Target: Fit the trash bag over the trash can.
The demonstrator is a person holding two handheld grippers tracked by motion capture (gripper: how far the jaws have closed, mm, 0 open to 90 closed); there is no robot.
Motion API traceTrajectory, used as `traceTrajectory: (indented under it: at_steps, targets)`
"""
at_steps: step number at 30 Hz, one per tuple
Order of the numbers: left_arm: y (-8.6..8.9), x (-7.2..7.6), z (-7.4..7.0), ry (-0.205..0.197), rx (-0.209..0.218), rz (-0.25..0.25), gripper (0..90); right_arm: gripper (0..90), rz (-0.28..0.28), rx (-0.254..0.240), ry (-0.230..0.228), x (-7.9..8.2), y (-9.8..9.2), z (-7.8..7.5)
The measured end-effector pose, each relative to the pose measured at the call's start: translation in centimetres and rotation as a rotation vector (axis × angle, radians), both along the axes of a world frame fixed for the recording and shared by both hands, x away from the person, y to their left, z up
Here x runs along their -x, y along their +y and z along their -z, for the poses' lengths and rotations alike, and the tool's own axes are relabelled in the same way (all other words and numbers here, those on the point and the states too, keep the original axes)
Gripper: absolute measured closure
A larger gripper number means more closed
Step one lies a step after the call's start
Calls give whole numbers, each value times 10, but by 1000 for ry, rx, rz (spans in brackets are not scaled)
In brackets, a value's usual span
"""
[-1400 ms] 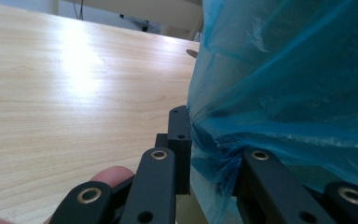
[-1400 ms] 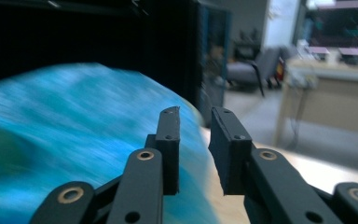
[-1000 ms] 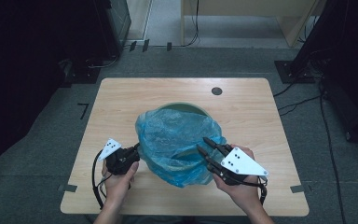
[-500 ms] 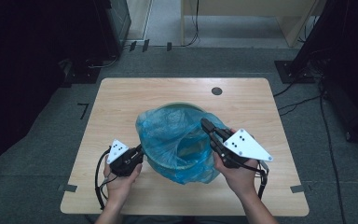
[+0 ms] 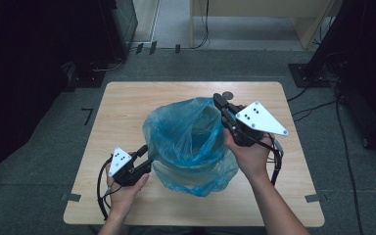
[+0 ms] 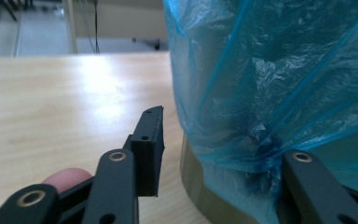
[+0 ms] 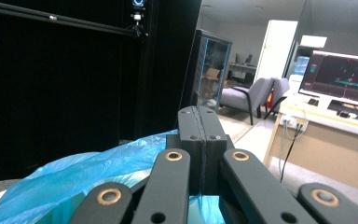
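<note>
Nearest me, toward the near left corner of the surface point(image 5: 127, 107), my left gripper point(image 5: 147, 157) lay low against the foot of the blue bag point(image 5: 186, 142). Its jaws had just been opening and stood released. In the left gripper view one jaw was clear over bare wood, while the other was tucked against bunched film beside the olive bin point(image 6: 200, 186) that the bag lined. Film and the bin's wall lay between the jaws, but neither pad pressed on them.

The bag and bin sat in the middle of the surface, a little toward the near edge. The bag's mouth gaped upward and loose film spilled out around the base on the near side.

Farther off, on the far right side of the bag, my right gripper point(image 5: 219, 100) was raised above the mouth. Its jaws were clenched flat together on the bag's rim and drew that side up taut.

I judged the step to be opening the bag out and seating it over the bin. To do it well, I would keep the right grip firm and pull upward and outward, not sideways, so the light bin did not tip or slide. The left jaws should take a fresh pinch of rim on the opposite side, catching film alone and not the bin's wall. Thin film tears, so the tension wanted to be even and gentle.
</note>
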State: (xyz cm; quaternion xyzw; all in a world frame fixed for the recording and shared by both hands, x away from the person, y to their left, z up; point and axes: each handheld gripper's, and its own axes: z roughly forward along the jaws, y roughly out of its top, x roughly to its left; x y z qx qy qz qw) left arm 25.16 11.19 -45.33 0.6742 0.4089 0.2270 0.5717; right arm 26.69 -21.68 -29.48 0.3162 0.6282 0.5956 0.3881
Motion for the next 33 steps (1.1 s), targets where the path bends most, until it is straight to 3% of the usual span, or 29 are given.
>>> traceTrajectory:
  at_steps: [3, 6, 10, 13, 16, 19, 22, 24, 27, 29, 31, 33]
  targets:
    - [1, 4, -5, -43, 28, 12, 565, 900, 22, 19, 16, -14, -2, -3]
    - [2, 4, -9, -45, 57, 18, 717, 900, 29, 20, 80, -36, -8, 4]
    - [1, -3, -14, -20, 70, 20, 893, 900, 13, 18, 181, -70, -20, 26]
    - [0, -15, -19, 22, 75, 9, 900, 900, 2, -28, 274, -89, -30, 46]
    - [-3, -28, -16, 97, 97, -2, 900, 900, -5, -54, 357, -100, -36, 72]
    - [-8, -36, -9, 163, 107, 6, 900, 900, -39, -85, 425, -104, -38, 95]
    - [-17, -39, -5, 198, 91, 31, 900, 900, -95, -208, 449, -102, -46, 108]
    - [-20, -40, -7, 202, 69, 25, 900, 900, -106, -225, 456, -101, -48, 114]
    - [-21, -46, -10, 239, 67, 35, 900, 900, -124, -264, 475, -98, -51, 122]
    - [-21, -49, -12, 258, 63, 37, 900, 900, -138, -281, 497, -93, -50, 129]
    - [-21, -51, -14, 262, 49, 45, 900, 900, -169, -331, 534, -86, -50, 136]
    - [-22, -51, -16, 249, 27, 42, 898, 900, -181, -313, 538, -77, -46, 141]
